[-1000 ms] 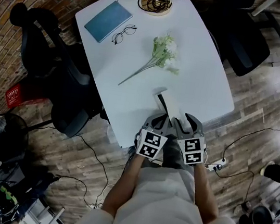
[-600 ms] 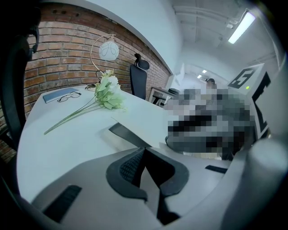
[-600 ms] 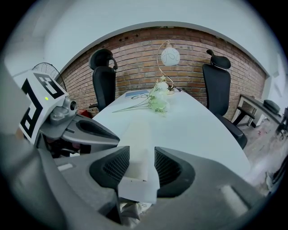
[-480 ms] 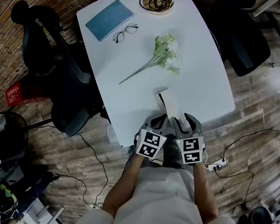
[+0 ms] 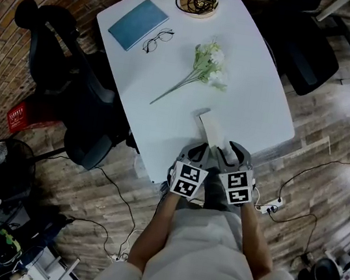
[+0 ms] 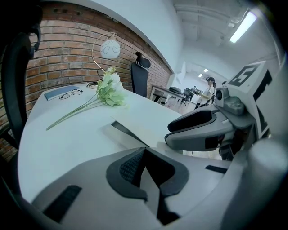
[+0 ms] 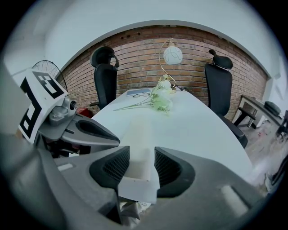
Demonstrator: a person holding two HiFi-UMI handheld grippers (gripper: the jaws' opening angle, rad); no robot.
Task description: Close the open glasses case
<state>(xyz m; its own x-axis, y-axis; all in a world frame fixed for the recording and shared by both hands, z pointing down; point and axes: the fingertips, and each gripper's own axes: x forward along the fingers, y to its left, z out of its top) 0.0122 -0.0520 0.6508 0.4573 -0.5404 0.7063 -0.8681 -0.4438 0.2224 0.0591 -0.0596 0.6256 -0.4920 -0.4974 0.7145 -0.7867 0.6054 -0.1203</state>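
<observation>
Currently the glasses case [image 5: 211, 127] is being gripped at its near end by the right gripper [image 5: 234, 153]. In the right gripper view, the ribbed dark pads [image 7: 116, 165] are being pressed against the two long sides of the case [image 7: 143, 134], with the jaws narrowed to its width. The case is lying on the white table [image 5: 262, 90] close to the near edge. Its long axis is running away from the person, in line with the right jaws.

The left gripper [image 5: 198, 153] is being held just beside the case's near end, on its left. Its jaws are being shown almost together, with nothing between them [image 6: 150, 168]. A dark slit is being shown along the left-facing side of the case [image 6: 150, 130], so the case is being judged not yet closed. That open edge is lying on the left gripper's side.

The case is being read as white, matte and boxy, with flat panels and sharp folds, and probably stiff. A loose pale flap is being seen under the right jaws. Flowers [image 5: 203, 68] are lying well beyond.
</observation>
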